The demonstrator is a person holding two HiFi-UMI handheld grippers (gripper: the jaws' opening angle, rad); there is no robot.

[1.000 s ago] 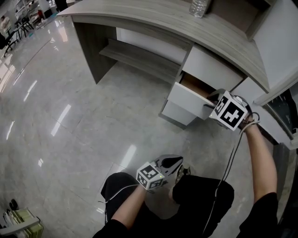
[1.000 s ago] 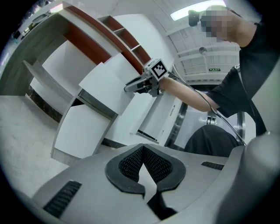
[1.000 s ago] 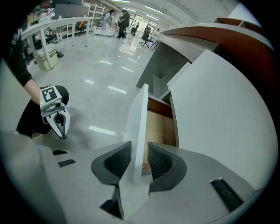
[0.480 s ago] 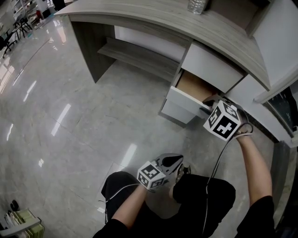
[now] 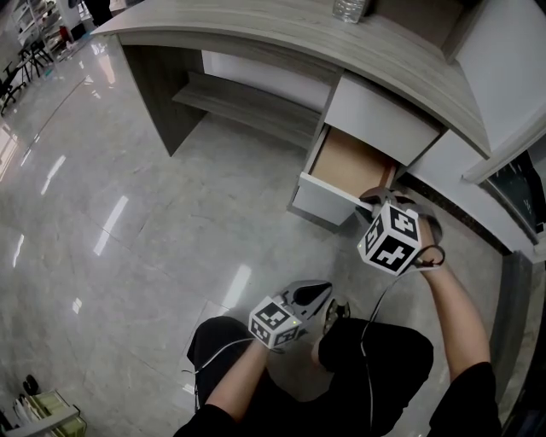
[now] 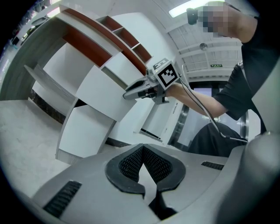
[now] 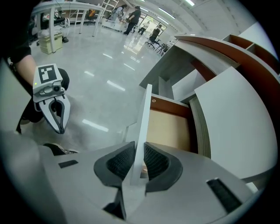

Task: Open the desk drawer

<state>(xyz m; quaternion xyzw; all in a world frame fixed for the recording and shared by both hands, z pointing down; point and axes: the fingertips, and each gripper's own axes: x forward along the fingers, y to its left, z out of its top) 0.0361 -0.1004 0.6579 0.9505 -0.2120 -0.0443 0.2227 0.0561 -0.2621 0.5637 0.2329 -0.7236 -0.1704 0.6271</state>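
Bright, glare on floor (image 5: 111,218), fisheye edges

The desk (image 5: 256,21) stands on glossy floor (image 5: 128,222), a bottle (image 5: 350,8) on top.

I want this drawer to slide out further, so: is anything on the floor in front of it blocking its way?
Nothing visible does. The drawer is partly out, and the floor before its front panel is bare. The person's legs and the left tool are well short of it.
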